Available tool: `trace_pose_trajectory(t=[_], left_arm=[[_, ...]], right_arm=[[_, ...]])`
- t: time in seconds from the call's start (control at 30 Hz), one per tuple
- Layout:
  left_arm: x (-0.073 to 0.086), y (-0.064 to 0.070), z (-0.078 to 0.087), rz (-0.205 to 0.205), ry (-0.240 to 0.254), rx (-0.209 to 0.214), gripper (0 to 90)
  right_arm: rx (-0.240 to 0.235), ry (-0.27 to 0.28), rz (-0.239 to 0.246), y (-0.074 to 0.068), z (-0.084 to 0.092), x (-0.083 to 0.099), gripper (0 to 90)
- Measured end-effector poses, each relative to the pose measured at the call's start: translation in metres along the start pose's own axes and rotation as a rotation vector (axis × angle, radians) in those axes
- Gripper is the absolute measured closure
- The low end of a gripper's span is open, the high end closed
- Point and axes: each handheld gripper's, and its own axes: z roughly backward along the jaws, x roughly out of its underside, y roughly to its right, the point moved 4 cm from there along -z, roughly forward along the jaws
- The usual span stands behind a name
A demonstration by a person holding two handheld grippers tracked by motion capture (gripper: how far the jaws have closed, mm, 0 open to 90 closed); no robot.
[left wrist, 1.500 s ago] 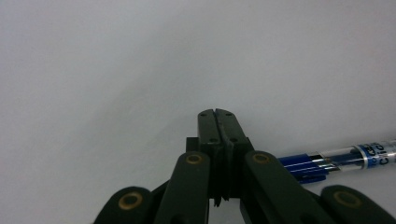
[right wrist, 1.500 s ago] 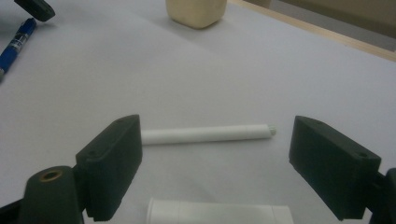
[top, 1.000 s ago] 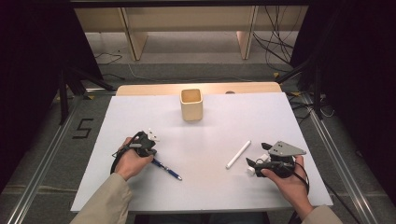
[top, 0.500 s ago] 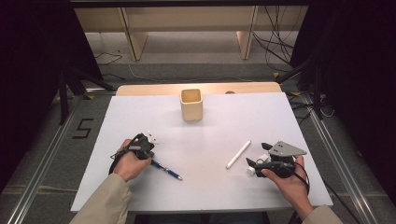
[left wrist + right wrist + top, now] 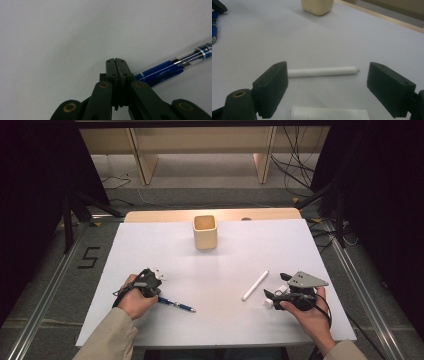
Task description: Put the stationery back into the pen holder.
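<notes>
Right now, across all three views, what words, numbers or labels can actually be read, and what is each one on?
"5": a dark numeral marked on the grey floor left of the white table.
Blue ballpoint pen: white print on its clear barrel end, cut off and too blurred to read.
White stick pen and beige square cup: no text visible.

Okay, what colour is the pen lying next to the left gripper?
The pen is dark blue with a clear section; the left gripper view shows it best.

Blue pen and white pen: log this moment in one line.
left gripper shut, beside blue pen | right gripper open, facing white pen | cup upright, far side
</notes>
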Motion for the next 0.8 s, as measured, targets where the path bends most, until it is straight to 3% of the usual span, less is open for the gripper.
trace_pose_trajectory(t=[0.37,0.8], left_arm=[[0.018,0.008,0.010,0.008,-0.032,0.013,89.9],[0.037,0.022,0.023,-0.009,-0.066,0.017,89.8]], right_arm=[[-0.002,0.002,0.004,-0.001,0.000,0.000,18.1],[-0.003,0.005,0.004,-0.001,0.001,-0.001,18.1]])
